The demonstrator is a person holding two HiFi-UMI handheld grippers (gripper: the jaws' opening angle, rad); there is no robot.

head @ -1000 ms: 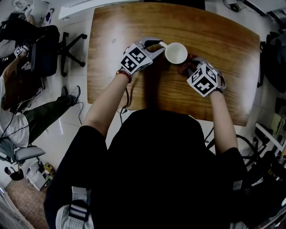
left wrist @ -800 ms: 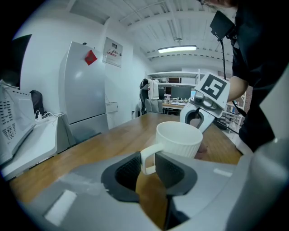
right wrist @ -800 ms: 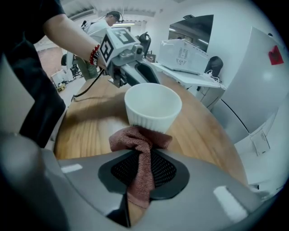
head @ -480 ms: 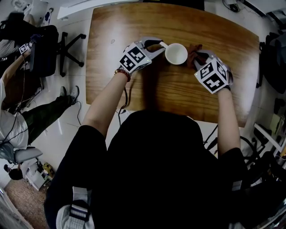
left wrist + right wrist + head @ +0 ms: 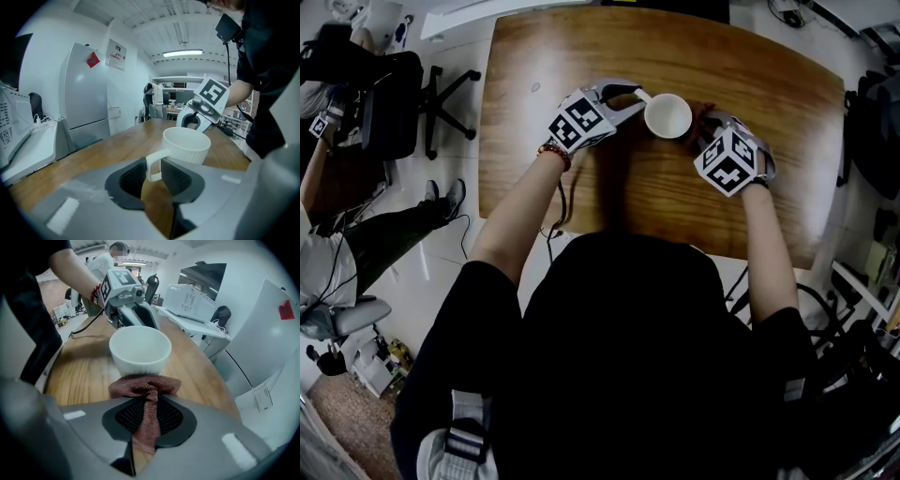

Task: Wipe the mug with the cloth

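Tabletop [image 5: 581, 56], toward far edge: my left gripper [image 5: 151, 174] pinches the mug [image 5: 186, 146] by its handle [image 5: 153, 164], right gripper [image 5: 147, 420] pinches the cloth [image 5: 145, 386]; hard rubbing could wrench the handle free.

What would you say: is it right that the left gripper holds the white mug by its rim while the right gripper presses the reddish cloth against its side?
Not quite. The left gripper holds the white mug by its handle, not its rim; the left gripper view shows the handle clamped between its jaws. The right gripper does press the reddish cloth against its side.
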